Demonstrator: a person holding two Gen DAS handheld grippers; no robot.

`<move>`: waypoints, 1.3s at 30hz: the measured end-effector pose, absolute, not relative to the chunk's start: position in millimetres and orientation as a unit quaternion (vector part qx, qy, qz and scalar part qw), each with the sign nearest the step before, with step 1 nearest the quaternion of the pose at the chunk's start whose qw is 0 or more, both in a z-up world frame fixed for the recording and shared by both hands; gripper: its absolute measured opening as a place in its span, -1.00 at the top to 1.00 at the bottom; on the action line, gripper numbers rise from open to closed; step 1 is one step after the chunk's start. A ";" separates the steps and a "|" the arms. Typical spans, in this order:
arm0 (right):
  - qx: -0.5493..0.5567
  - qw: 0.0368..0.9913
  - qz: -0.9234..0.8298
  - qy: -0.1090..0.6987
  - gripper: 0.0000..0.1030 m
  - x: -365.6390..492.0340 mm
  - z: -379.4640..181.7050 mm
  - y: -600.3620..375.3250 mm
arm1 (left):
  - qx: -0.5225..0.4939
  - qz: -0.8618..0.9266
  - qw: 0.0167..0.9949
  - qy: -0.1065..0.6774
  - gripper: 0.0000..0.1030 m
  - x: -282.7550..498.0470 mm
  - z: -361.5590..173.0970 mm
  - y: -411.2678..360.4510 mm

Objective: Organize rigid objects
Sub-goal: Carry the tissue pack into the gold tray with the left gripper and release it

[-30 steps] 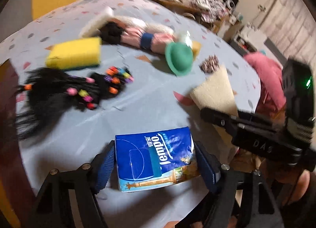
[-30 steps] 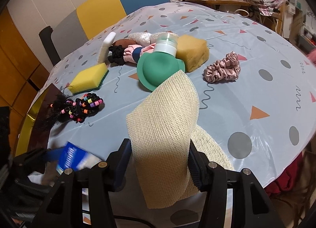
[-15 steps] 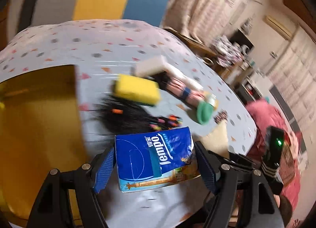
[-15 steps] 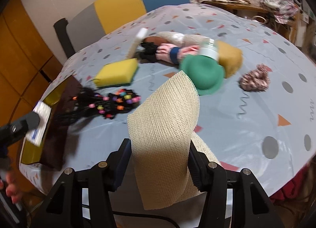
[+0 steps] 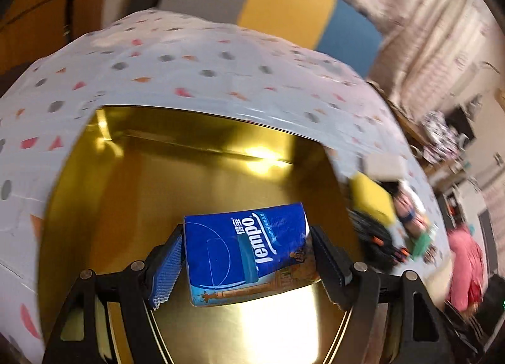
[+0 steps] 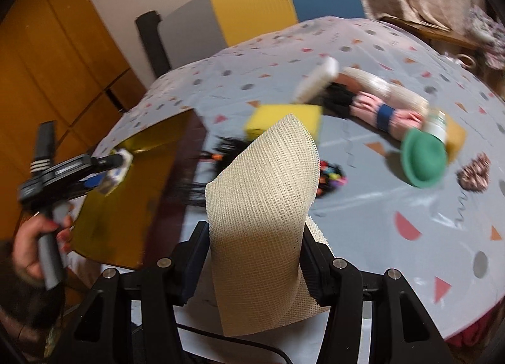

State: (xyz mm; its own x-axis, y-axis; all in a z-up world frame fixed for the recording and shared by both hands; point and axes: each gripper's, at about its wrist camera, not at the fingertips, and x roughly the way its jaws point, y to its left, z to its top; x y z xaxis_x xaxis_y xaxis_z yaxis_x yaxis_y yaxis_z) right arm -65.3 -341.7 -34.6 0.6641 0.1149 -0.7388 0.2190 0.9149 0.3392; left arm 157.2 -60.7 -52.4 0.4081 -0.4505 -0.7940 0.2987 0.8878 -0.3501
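The left gripper (image 5: 246,264) holds the blue tissue pack (image 5: 249,261) between its 2 pads, above the golden tray (image 5: 176,181); the right gripper (image 6: 252,264) is closed on a folded beige mesh cloth (image 6: 262,206) above the table (image 6: 394,206).

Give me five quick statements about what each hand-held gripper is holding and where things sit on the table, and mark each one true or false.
1. The left hand-held gripper grips a blue tissue pack. True.
2. The tissue pack hangs over the gold tray. True.
3. The right hand-held gripper is empty. False: it is shut on a beige mesh cloth.
4. The green hat lies in the gold tray. False: it sits on the tablecloth, far from the tray.
5. A yellow sponge lies on the tablecloth. True.
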 end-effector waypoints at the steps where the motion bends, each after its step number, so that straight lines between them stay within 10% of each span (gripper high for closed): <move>1: 0.202 0.890 -0.022 0.408 -0.07 -61.5 -30.8 -334.7 | -0.078 -0.212 0.837 0.498 -0.50 164.4 -55.0 -54.3; 17: 0.163 0.892 0.031 0.421 -0.07 -19.9 -15.0 -279.2 | -0.080 -0.116 0.882 0.450 -0.68 228.1 -53.0 -14.4; 39: 0.132 0.860 0.111 0.480 -0.14 100.7 -35.3 -184.3 | -0.150 -0.130 0.883 0.425 -0.66 91.2 -49.6 52.7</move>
